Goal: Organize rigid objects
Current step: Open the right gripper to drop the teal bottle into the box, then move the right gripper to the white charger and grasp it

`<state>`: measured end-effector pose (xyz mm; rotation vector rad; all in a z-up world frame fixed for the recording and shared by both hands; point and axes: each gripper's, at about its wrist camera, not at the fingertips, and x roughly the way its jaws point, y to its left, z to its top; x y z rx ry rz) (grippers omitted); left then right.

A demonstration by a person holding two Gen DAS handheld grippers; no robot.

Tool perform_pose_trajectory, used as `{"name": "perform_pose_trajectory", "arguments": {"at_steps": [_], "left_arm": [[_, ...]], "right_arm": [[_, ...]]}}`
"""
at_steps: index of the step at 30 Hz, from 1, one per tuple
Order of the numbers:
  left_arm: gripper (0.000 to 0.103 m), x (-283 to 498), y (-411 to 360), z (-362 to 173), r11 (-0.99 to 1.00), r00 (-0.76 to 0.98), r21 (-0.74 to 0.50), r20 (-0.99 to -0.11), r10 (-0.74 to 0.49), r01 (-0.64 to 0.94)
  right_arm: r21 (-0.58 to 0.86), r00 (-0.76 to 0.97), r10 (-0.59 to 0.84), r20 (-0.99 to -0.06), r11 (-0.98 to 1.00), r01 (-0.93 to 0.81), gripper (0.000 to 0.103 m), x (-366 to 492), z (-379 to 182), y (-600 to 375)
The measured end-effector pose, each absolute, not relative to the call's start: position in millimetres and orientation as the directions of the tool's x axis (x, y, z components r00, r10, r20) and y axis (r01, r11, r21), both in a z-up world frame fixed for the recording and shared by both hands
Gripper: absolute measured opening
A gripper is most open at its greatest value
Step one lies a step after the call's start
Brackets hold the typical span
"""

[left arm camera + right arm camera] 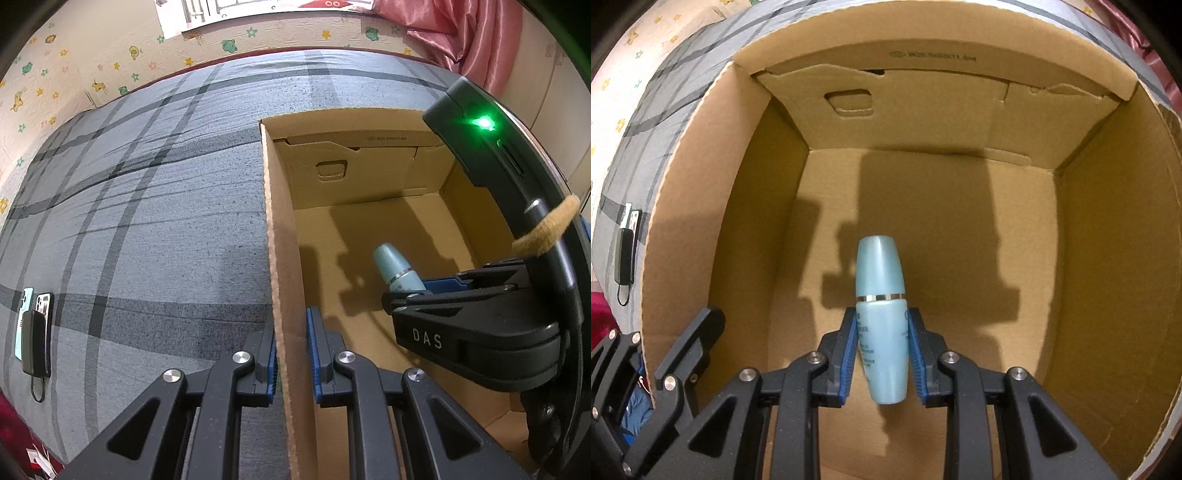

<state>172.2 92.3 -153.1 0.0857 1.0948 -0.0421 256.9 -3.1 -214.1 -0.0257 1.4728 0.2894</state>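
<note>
An open brown cardboard box (282, 229) stands on a grey plaid bedsheet (147, 221). My left gripper (291, 354) is shut on the box's left wall, one blue pad on each side of the cardboard. Inside the box, my right gripper (883, 350) is shut on a light blue bottle (881, 295) with a silver ring, its cap end pointing down toward the box floor (960, 277). The left wrist view shows that same bottle (395, 266) sticking out of the right gripper (410, 290) on the right. The left gripper (650, 354) shows at the lower left of the right wrist view.
Two phones and a black power bank with a cable (35, 328) lie on the sheet far left of the box, and also show in the right wrist view (626, 240). A sticker-patterned wall (92, 55) and a pink curtain (461, 33) stand behind the bed.
</note>
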Motion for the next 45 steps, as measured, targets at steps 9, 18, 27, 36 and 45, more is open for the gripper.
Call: {"name": "perform_pose_trajectory", "arguments": {"at_steps": [9, 18, 27, 36, 45], "left_arm": [[0.015, 172.8, 91.3, -153.9, 0.996, 0.456, 0.053, -0.89, 0.013, 0.075], [0.015, 173.3, 91.1, -153.8, 0.996, 0.454, 0.054, -0.891, 0.015, 0.073], [0.015, 173.2, 89.7, -153.8, 0.995, 0.455, 0.065, -0.89, 0.025, 0.073], [0.015, 173.4, 89.7, -153.4, 0.995, 0.455, 0.073, -0.89, 0.032, 0.074], [0.015, 173.8, 86.4, -153.3, 0.994, 0.453, 0.084, -0.891, 0.041, 0.073]], "right_arm": [[0.156, 0.123, 0.178, -0.976, 0.973, -0.172, 0.052, 259.1, -203.8, -12.6], [0.152, 0.18, 0.187, -0.966, 0.969, -0.196, 0.059, 255.0, -177.9, -15.2], [0.068, 0.332, 0.133, -0.934, 0.978, -0.199, 0.096, 240.7, -124.4, -25.1], [0.046, 0.387, 0.119, -0.914, 0.98, -0.192, 0.103, 236.0, -89.5, -55.6], [0.032, 0.416, 0.095, -0.904, 0.987, -0.155, 0.103, 229.3, -74.8, -108.4]]}}
